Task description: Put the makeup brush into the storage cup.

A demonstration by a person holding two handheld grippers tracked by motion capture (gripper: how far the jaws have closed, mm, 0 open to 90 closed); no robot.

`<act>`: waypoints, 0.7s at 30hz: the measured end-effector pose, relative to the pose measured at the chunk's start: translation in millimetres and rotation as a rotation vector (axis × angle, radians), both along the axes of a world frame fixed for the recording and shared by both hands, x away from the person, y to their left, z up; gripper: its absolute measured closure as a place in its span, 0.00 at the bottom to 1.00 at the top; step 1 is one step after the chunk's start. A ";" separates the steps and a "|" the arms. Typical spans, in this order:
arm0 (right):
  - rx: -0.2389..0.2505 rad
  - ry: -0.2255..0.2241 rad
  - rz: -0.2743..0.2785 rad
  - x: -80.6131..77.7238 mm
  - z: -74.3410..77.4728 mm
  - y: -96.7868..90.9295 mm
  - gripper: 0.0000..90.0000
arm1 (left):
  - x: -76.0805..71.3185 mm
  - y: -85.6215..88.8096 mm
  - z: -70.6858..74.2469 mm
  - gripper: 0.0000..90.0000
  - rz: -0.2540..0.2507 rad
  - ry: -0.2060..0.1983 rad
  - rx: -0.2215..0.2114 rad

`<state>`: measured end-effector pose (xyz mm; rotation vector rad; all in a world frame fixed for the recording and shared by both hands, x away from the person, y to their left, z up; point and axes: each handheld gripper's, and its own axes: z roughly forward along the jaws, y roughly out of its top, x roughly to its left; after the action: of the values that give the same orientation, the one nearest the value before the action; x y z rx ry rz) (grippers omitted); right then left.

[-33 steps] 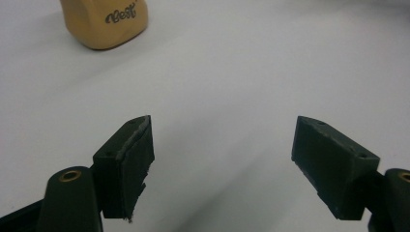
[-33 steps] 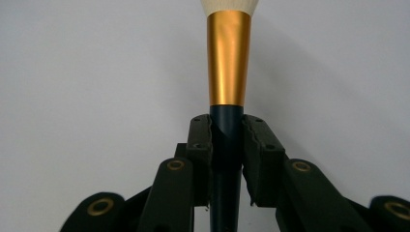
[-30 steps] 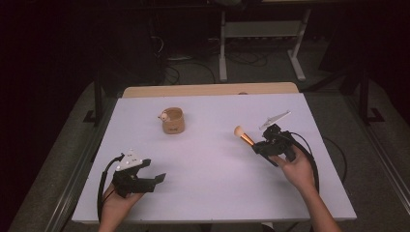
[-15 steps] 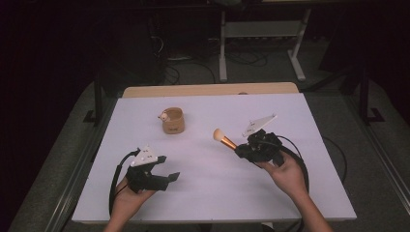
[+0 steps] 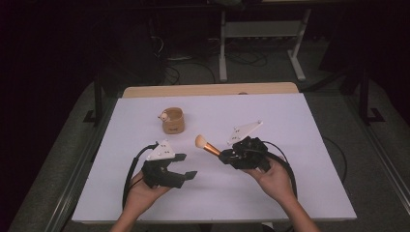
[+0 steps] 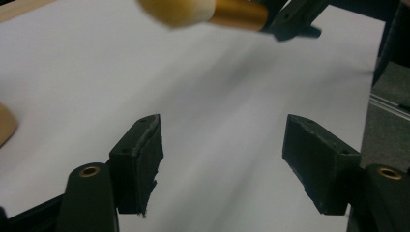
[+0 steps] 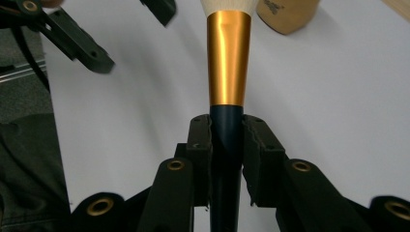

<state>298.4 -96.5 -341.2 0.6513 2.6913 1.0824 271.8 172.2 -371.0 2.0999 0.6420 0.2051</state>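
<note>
Right claw (image 7: 226,140) pinching a makeup brush (image 7: 228,72) by its dark handle, just below the gold ferrule; both pads pressed flat on either side of the stem. In the high view the brush (image 5: 207,145) is carried off the bench (image 5: 300,125), bristle head pointing toward my left claw (image 5: 186,166), handle end buried in the right claw (image 5: 223,154).

Left claw (image 6: 220,150) spread, nothing between the pads; the jaws have just been closing a little but stand wide apart. From its view the brush head (image 6: 176,7) and ferrule hang above and ahead of it, not touching.

Handling judgement: light thing, no strain to carry. Handle stiff and smooth, looks lacquered, likely to slide or twist if pinched loosely. Ferrule is polished metal, also slick, and tapered, so a poor place to grip. Bristle tuft soft, will splay and deform if squeezed; keep pads off it. Best hold is where I have it now, on the dark handle close behind the ferrule. If the left claw takes over, it should go for the handle too.

Small tan wooden cup (image 5: 173,121) stands upright farther back on the bench, well apart from both claws.
</note>
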 end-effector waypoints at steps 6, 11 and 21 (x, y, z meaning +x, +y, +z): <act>0.023 -0.008 0.056 -4.1 -6.4 16.4 0.82 | 5.2 -10.8 -0.7 0.40 -0.038 0.046 -0.040; 0.073 -0.007 0.091 -5.2 -10.1 20.2 0.82 | 8.0 -14.8 -3.3 0.42 -0.044 0.062 -0.039; 0.100 -0.005 0.124 -7.6 -24.5 25.5 0.82 | 12.2 -12.3 -3.8 0.53 -0.057 0.112 -0.109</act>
<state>290.8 -71.0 -365.7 0.5023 2.7188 1.2537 284.0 159.9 -374.8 2.0324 0.6442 0.0206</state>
